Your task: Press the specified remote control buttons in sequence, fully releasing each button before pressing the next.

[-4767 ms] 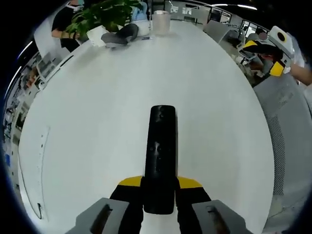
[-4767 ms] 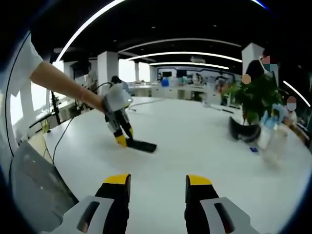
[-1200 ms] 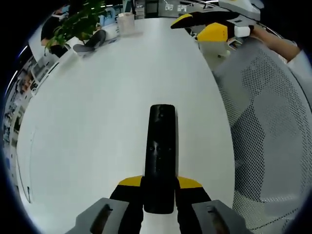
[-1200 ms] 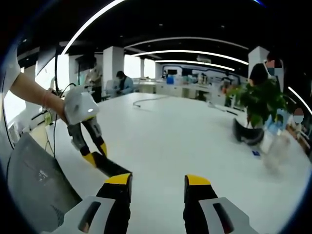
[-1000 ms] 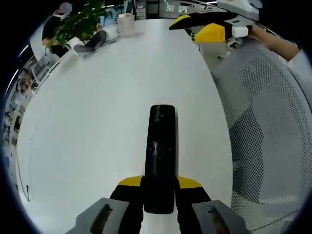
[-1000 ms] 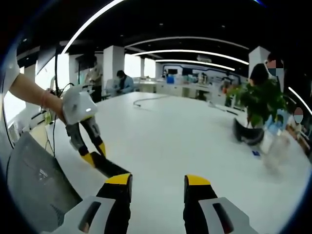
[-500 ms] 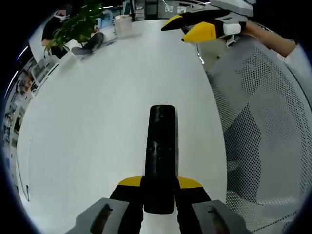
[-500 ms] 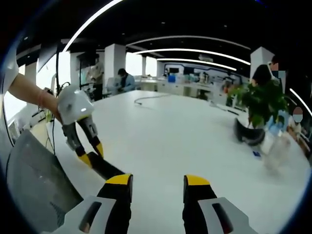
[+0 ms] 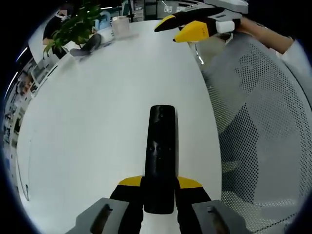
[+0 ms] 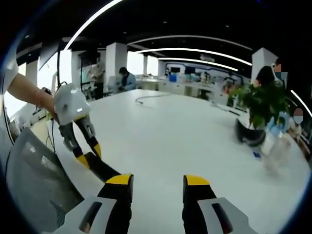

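The white table (image 9: 97, 112) spreads wide. My left gripper (image 9: 159, 187) pinches the black remote (image 9: 161, 146) by its near end, pointing to 12 o'clock. It looks light, rigid and slick, so I'd keep hold there. My right gripper (image 10: 154, 183) hangs spread, empty.
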`<state>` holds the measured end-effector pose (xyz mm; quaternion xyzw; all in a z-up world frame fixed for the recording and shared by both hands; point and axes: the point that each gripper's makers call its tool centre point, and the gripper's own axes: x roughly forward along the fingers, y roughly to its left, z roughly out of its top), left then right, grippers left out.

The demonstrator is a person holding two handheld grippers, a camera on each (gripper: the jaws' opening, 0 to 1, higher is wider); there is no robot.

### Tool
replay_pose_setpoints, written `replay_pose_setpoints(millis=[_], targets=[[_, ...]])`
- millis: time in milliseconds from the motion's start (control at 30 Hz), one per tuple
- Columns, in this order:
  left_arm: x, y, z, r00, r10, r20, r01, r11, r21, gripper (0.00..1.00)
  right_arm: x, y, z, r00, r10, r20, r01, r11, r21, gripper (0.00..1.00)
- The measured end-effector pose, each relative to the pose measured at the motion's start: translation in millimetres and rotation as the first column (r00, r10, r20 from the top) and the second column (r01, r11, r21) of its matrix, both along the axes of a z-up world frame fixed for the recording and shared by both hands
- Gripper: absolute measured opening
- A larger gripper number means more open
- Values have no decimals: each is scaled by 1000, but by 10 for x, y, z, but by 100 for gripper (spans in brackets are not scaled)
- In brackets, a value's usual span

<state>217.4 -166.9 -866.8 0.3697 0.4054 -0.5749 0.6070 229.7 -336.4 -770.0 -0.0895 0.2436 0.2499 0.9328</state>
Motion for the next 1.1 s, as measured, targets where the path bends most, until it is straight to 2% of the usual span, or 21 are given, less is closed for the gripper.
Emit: replay_pose_setpoints(millis=[1100], targets=[[-214,-19,-1,1000,27,-13,-27,1000,-3,24,-22,24,-40,1000,15,-14,-15,1000,-11,38]])
